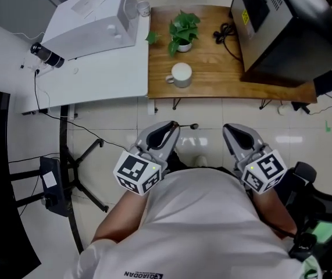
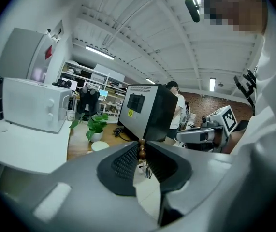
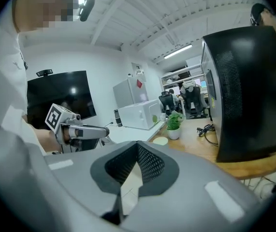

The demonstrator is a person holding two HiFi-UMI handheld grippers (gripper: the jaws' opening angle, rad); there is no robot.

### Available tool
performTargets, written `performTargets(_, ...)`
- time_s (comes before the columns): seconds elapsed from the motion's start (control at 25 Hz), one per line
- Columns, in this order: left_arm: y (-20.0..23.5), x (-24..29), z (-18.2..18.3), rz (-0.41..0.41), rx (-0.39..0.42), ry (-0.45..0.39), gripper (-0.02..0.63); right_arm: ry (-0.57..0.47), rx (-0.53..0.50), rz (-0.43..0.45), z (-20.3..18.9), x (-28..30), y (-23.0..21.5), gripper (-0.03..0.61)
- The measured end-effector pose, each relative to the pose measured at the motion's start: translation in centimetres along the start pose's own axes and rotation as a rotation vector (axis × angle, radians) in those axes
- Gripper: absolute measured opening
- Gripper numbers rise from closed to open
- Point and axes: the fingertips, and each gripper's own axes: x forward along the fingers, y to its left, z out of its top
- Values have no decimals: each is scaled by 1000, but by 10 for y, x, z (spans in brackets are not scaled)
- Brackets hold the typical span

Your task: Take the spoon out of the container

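My left gripper (image 1: 174, 125) is held low in front of the person's body, over the floor, and is shut on a thin spoon (image 1: 190, 126) that sticks out to the right from its tips. In the left gripper view the spoon's brown beaded handle (image 2: 141, 150) is pinched between the pads. A white cup (image 1: 181, 74), the container, stands on the wooden table (image 1: 212, 80) ahead, apart from both grippers. My right gripper (image 1: 229, 129) is level with the left one; its jaws meet at the tips (image 3: 138, 144) with nothing between them.
The wooden table also carries a potted plant (image 1: 183, 31), a black cable (image 1: 224, 34) and a big black box (image 1: 282, 28). Left of it a white table (image 1: 96, 74) bears a white appliance (image 1: 93, 19). A dark stand (image 1: 67, 179) is on the floor at left.
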Motion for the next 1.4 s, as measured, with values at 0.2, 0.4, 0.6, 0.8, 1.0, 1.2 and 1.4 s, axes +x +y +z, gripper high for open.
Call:
performTargets(0.2,-29,-20,-18,62,0,-14,52,51,-46,41,-25,-28,18,6)
performTargets(0.4,-44,-30,-25,97,-6,-31,52,78,-82,63,-36,-40,26,6)
performTargets(0.6,-45,-44,-29,101,18,-6,52,70,-84,55,-33,-42,36,6)
performTargets(0.8,-32,-56,-26,73,17,19,52,59,-55,24,-26,-34,46,6)
performTargets(1.0,-21,-62,-25,33,13,35,52,68,-37,-7,-26,-25,57,6)
performTargets(1.2,-13,-65,-24,1,15,40,53,77,-34,-25,-27,-13,68,6)
performTargets(1.4,-3,-77,-24,-9,20,44,52,87,-19,-30,-33,-1,82,6)
